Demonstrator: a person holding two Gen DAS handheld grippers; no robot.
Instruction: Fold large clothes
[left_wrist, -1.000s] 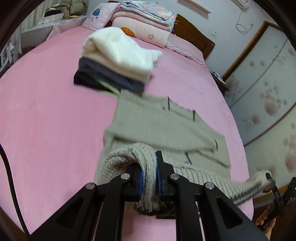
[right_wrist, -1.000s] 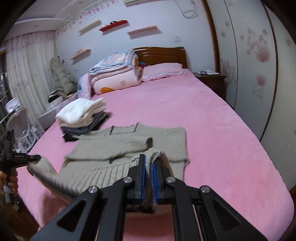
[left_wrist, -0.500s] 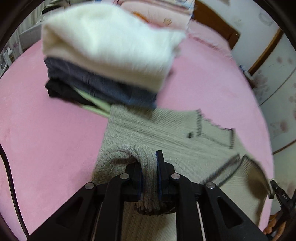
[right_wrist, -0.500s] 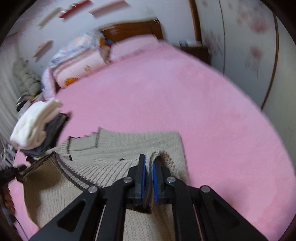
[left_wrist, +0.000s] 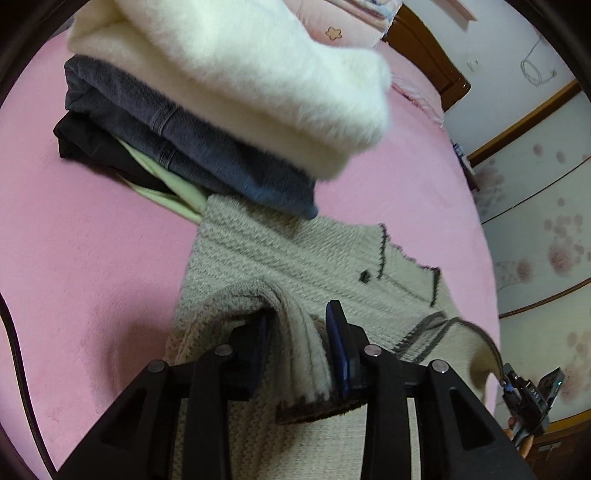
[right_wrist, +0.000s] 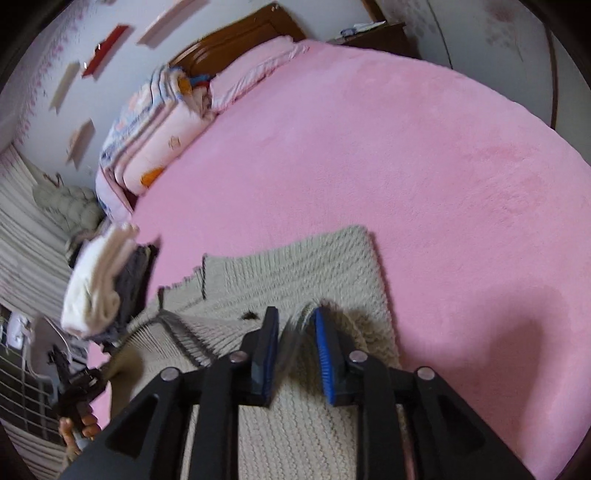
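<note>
A beige ribbed knit sweater (left_wrist: 295, 254) with dark trim lies on the pink bed (left_wrist: 92, 258), its lower half folded up over its upper half. My left gripper (left_wrist: 299, 321) is open, with the folded hem draped loosely between its pads. My right gripper (right_wrist: 295, 325) is open too, and the other hem corner (right_wrist: 354, 325) lies between and beside its blue pads. The sweater also shows in the right wrist view (right_wrist: 295, 266). The right gripper shows at the far right of the left wrist view (left_wrist: 532, 391).
A stack of folded clothes, white fleece (left_wrist: 236, 74) on top of dark jeans (left_wrist: 177, 147), sits just beyond the sweater's collar. Folded quilts (right_wrist: 155, 140) and a pillow (right_wrist: 255, 74) lie at the wooden headboard. Bare pink bed spreads to the right (right_wrist: 424, 166).
Both grippers carried the hem forward over the sweater towards the collar and the clothes stack. Their jaws, shut on the hem before, have now opened.
</note>
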